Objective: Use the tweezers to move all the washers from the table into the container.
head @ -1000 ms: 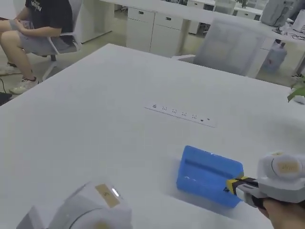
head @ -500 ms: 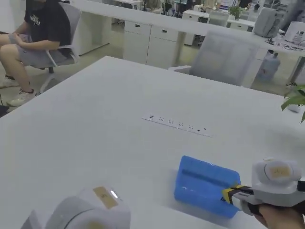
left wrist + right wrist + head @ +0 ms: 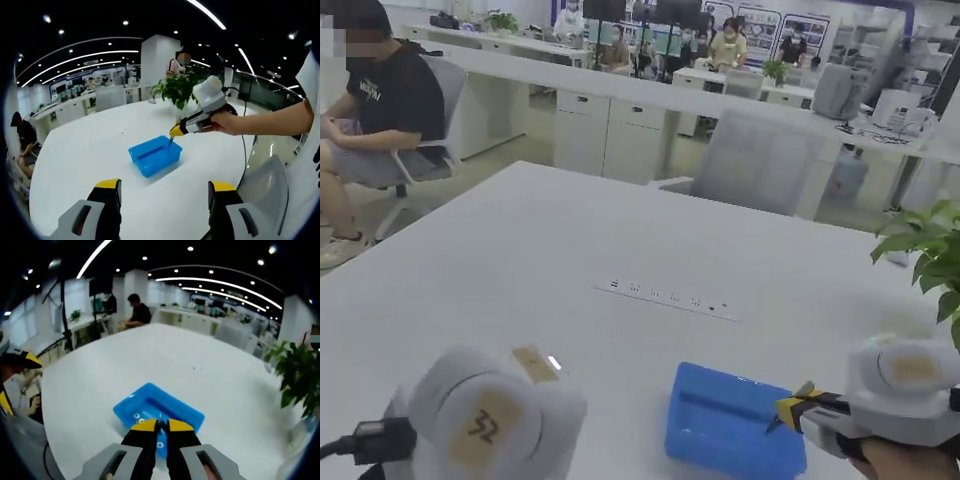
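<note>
The right gripper [image 3: 161, 424] had its yellow-tipped jaws pressed together on thin tweezers [image 3: 170, 141], whose tips pointed down into the blue container [image 3: 159, 165] on the white table [image 3: 85, 150]. A few small washers [image 3: 138, 416] lay inside the container. The left gripper [image 3: 165, 187] hung over the table, jaws spread wide with nothing between them, apart from the container.

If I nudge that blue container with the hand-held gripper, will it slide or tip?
The blue container looks thin plastic holding few washers, so probably light and apt to slide on the smooth table. Low and wide, it seems unlikely to tip.
</note>
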